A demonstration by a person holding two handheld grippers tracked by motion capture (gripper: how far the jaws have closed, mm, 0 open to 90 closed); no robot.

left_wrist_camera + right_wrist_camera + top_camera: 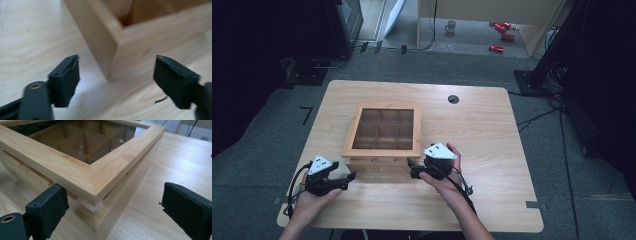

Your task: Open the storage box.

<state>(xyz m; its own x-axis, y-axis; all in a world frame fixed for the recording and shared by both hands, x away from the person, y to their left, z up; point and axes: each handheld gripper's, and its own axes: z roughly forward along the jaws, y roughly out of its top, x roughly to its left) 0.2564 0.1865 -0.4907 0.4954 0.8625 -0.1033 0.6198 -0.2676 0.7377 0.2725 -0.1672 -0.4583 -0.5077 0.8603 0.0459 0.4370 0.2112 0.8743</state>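
A pale wooden box (382, 131) with a glass-paned lid stands in the middle of the table; several square compartments show through the glass. My left gripper (352, 175) lies at the box's near left corner, open; in the left gripper view its jaws (117, 62) stand wide on either side of that corner (102, 40) without touching it. My right gripper (411, 169) is at the near right corner, also open. In the right gripper view its jaws (115, 190) flank the corner of the lid frame (75, 173), which overhangs the box body with a narrow gap beneath.
The light wooden table (482, 135) has a round cable hole (453, 99) behind the box and bare surface to its right. On the grey floor beyond are a mug (451, 26), red cans (497, 48) and cables. Both forearms come in over the near edge.
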